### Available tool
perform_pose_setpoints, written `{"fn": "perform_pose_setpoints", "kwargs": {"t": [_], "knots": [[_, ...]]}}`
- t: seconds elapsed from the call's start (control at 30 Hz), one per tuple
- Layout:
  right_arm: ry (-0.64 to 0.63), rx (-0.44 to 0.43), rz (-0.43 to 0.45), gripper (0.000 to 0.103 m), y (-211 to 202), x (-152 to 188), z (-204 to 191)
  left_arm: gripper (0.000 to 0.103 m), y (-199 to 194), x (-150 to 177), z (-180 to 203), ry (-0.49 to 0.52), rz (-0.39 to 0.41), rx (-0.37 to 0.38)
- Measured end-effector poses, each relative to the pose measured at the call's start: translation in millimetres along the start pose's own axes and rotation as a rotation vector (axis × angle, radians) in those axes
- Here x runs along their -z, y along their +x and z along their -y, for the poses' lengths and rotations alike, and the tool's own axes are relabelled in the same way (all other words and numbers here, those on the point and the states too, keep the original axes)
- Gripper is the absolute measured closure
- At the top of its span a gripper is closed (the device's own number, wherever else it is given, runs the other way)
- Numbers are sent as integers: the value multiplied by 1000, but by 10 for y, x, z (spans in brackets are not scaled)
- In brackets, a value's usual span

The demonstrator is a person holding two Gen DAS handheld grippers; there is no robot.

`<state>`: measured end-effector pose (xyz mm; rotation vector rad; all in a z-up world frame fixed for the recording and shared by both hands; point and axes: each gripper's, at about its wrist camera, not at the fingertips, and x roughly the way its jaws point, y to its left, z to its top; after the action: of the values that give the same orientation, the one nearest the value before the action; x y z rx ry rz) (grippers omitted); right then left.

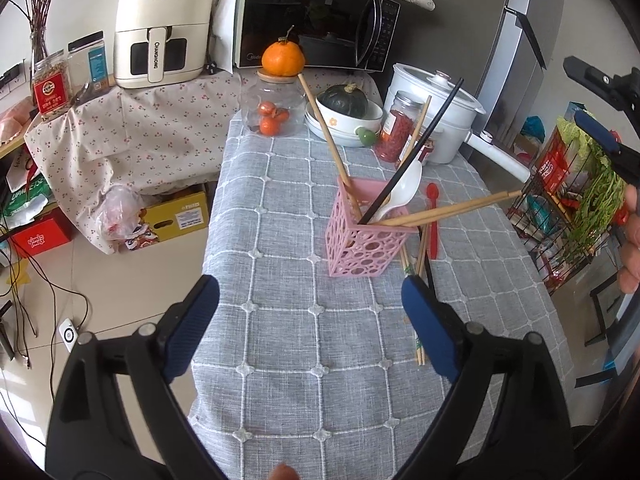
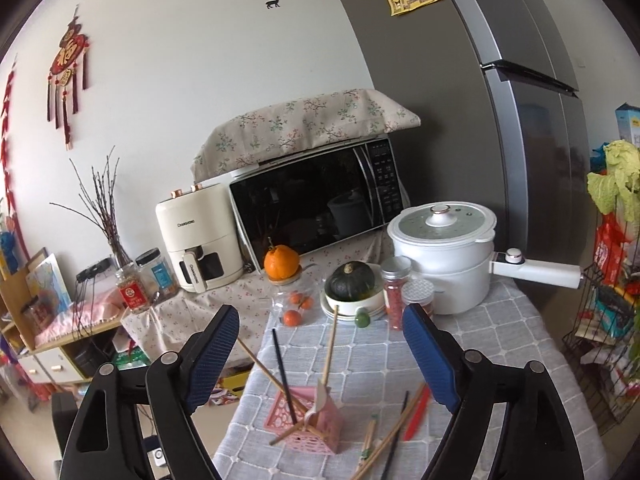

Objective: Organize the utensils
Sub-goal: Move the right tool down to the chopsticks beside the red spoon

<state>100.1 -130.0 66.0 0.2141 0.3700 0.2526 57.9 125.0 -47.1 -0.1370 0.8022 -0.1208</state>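
A pink perforated utensil holder (image 1: 366, 236) (image 2: 308, 424) stands on the grey checked tablecloth (image 1: 320, 340). It holds wooden chopsticks (image 1: 460, 210), a black chopstick (image 1: 416, 148) and a white spoon (image 1: 404, 194). A red spoon (image 1: 433, 216) (image 2: 416, 416) and several loose chopsticks (image 1: 418, 280) (image 2: 384, 448) lie on the cloth to the holder's right. My left gripper (image 1: 310, 288) hovers open in front of the holder, with nothing between its fingers. My right gripper (image 2: 320, 316) is open and empty, above and behind the holder; it also shows at the right edge of the left wrist view.
At the table's far end are a glass jar (image 1: 272, 108) topped with an orange, stacked bowls holding a squash (image 1: 344, 100), a jar of red berries (image 1: 396, 128) and a white pot (image 1: 436, 120). A wire rack (image 1: 568, 216) stands right of the table. The floor drops away on the left.
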Motion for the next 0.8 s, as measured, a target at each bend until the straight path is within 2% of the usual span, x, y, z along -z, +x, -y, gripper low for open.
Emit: {"fn": "perform_pose_setpoints", "kwargs": {"t": [0.17, 0.37, 0.47, 0.67, 0.8], "knots": [[-9, 83, -28, 10, -30, 116, 333, 1, 81, 13, 96, 4, -2, -16], [21, 154, -124, 7, 149, 327, 719, 1, 201, 69, 190, 26, 6, -53], [20, 184, -204, 7, 354, 507, 875, 1, 299, 104, 198, 35, 9, -79], [72, 202, -402, 7, 855, 933, 1191, 0, 550, 193, 110, 12, -57, -101], [119, 231, -471, 7, 1119, 1107, 1344, 0, 649, 223, 93, 12, -87, -107]]}}
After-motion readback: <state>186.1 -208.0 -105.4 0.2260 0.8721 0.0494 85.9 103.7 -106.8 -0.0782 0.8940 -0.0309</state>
